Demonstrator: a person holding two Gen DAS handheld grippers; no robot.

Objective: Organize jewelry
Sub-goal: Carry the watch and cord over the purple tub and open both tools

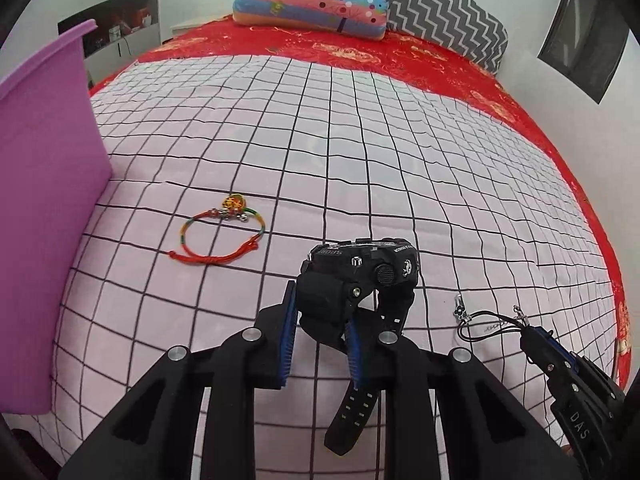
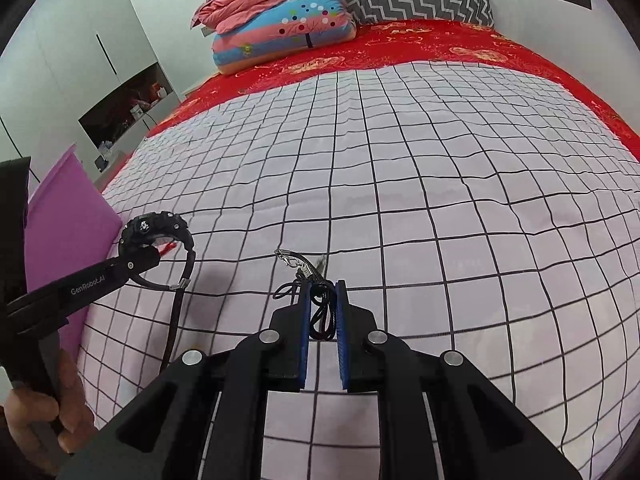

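Observation:
My left gripper (image 1: 322, 308) is shut on the strap of a black sport watch (image 1: 362, 270) and holds it above the checked sheet; the watch also shows in the right wrist view (image 2: 156, 226). My right gripper (image 2: 323, 290) is shut on a black cord necklace (image 2: 320, 312) with small metal charms (image 2: 298, 266); it also shows in the left wrist view (image 1: 486, 322). A red and multicoloured string bracelet (image 1: 222, 232) with a gold charm lies on the sheet, ahead and left of the left gripper.
A purple box (image 1: 44, 208) stands at the left edge of the bed, also in the right wrist view (image 2: 68, 216). The white checked sheet (image 1: 360, 140) covers a red bedspread (image 1: 440, 60). Pillows (image 1: 312, 4) and folded bedding lie at the far end.

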